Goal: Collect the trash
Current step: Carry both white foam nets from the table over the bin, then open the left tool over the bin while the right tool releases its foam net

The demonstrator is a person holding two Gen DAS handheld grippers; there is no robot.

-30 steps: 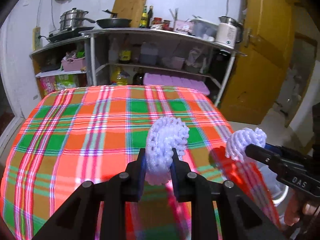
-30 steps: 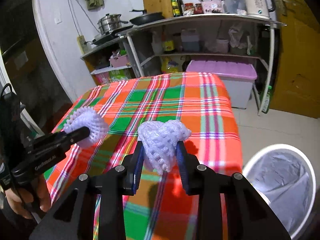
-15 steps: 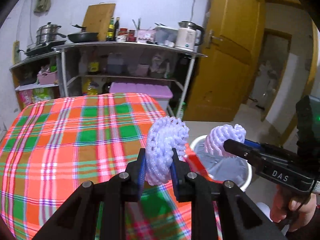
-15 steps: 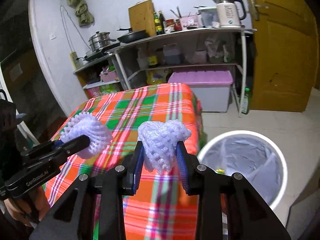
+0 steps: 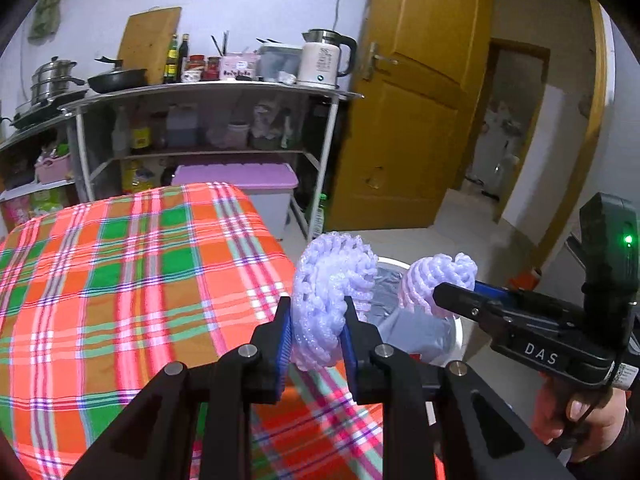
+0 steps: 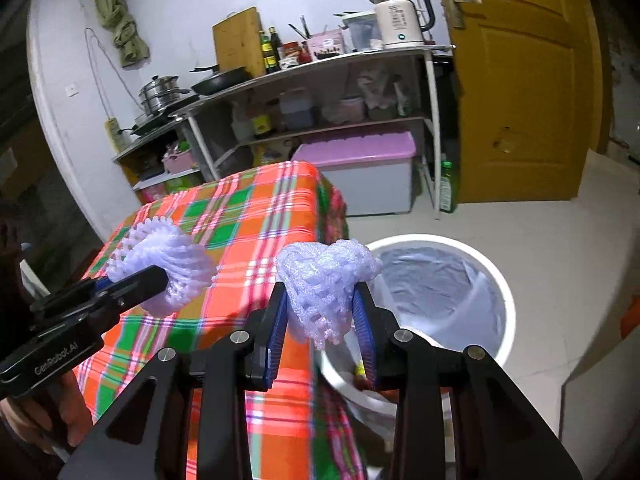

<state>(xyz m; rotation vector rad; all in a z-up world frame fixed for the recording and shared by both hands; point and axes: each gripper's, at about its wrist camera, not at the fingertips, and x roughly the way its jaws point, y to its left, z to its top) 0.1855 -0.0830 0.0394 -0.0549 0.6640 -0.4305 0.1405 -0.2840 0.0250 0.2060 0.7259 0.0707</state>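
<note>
The left claw [image 5: 316, 330] is clamped on a white foam-mesh fruit sleeve [image 5: 332, 300], squeezed between its blue-padded fingers [image 5: 285, 336], and hangs over the right edge of the counter [image 5: 120, 280], which wears an orange, green and white plaid cloth. The right claw [image 6: 322, 320] grips a second crumpled white foam net [image 6: 324, 284] the same way, at the counter's corner and just beside the round white trash bin with a grey plastic liner [image 6: 500, 296] that stands on the pale tiled floor [image 6: 560, 248]. In the left wrist view that second net [image 5: 436, 280] shows against the bin's lined mouth [image 5: 412, 328], near the first one. Something small and yellow lies inside the bin, too hidden to name. Behind the counter stands a metal shelf rack [image 6: 320, 92] with an electric kettle [image 6: 400, 16], beside a yellow wooden door [image 6: 520, 92].
</note>
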